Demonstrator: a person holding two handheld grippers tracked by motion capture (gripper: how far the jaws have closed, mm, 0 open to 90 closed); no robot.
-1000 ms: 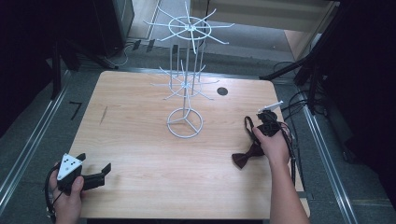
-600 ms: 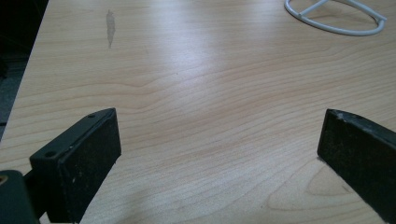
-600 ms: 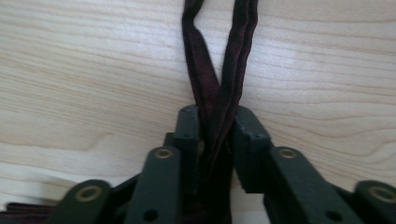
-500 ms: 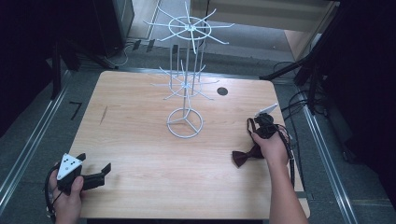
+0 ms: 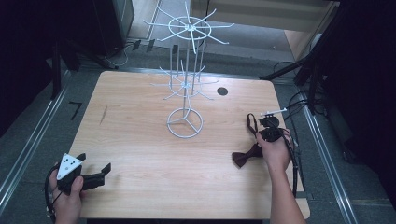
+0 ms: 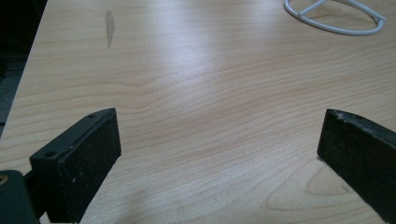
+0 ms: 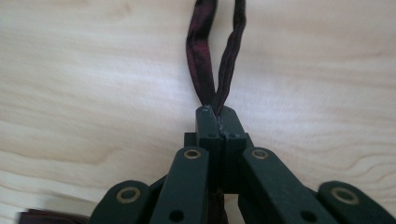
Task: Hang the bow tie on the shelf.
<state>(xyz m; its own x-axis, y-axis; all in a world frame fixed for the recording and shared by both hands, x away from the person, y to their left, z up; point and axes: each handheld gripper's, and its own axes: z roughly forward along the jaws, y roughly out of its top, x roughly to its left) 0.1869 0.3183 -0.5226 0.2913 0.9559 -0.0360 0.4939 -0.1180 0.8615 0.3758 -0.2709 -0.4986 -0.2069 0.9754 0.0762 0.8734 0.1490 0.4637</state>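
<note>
A dark red bow tie (image 5: 243,157) lies at the right of the wooden table (image 5: 140,140), its strap looping up past my right gripper (image 5: 261,125). That gripper is shut on the bow tie's strap (image 7: 215,70); in the right gripper view the two strands rise from between its closed jaws at the right gripper (image 7: 217,113). A white wire display stand (image 5: 186,74) with hooked arms stands at the table's middle back. My left gripper (image 5: 95,175) rests near the front left corner, open, with bare wood between its jaws at the left gripper (image 6: 219,140).
A round black cable hole (image 5: 222,91) sits in the table behind the stand. The stand's ring base (image 6: 336,18) shows at the top right of the left gripper view. Cables and dark equipment lie on the floor at the right (image 5: 303,102). A dark streak (image 5: 103,114) marks the wood at the left.
My right gripper has moved up and away from the bow tie's body, drawing the strap out with it. The left gripper has stayed put.
</note>
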